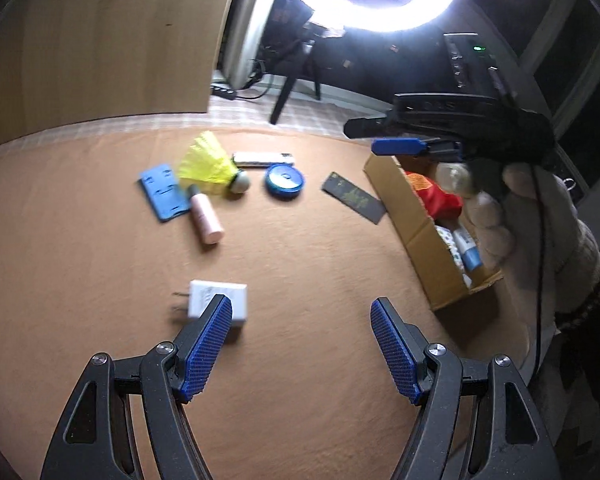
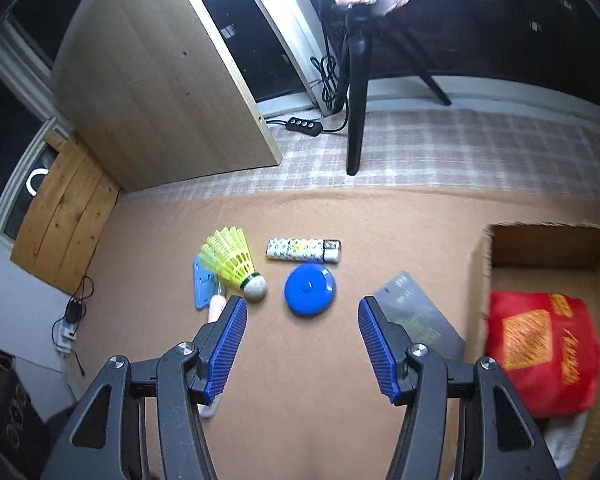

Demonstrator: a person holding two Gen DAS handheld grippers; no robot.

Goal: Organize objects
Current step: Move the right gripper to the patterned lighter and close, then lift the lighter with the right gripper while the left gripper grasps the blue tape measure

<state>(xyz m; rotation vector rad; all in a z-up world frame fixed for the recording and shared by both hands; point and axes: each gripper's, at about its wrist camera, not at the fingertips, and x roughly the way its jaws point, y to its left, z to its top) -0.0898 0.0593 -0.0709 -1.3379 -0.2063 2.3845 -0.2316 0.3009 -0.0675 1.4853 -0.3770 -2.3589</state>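
On the brown cloth lie a yellow shuttlecock (image 1: 212, 168) (image 2: 232, 260), a blue round tin (image 1: 284, 180) (image 2: 310, 290), a patterned lighter (image 1: 262, 159) (image 2: 304, 250), a blue flat holder (image 1: 162, 192) (image 2: 204, 284), a pink tube (image 1: 206, 218) (image 2: 217, 304), a dark packet (image 1: 354, 197) (image 2: 416, 314) and a white charger (image 1: 218, 300). A cardboard box (image 1: 412, 224) (image 2: 488, 256) on the right holds a red packet (image 1: 434, 196) (image 2: 540, 352). My left gripper (image 1: 302, 312) is open and empty, its left finger over the charger. My right gripper (image 2: 302, 312) is open and empty above the cloth, short of the tin; it also shows in the left wrist view (image 1: 396, 136) above the box.
A wooden panel (image 1: 100, 40) (image 2: 152, 80) stands at the back left. A ring light (image 1: 384, 0) on a black tripod (image 2: 356, 100) stands behind the cloth, with a cable and switch (image 2: 304, 124) on the checked cover. A gloved hand (image 1: 540, 232) holds the right gripper.
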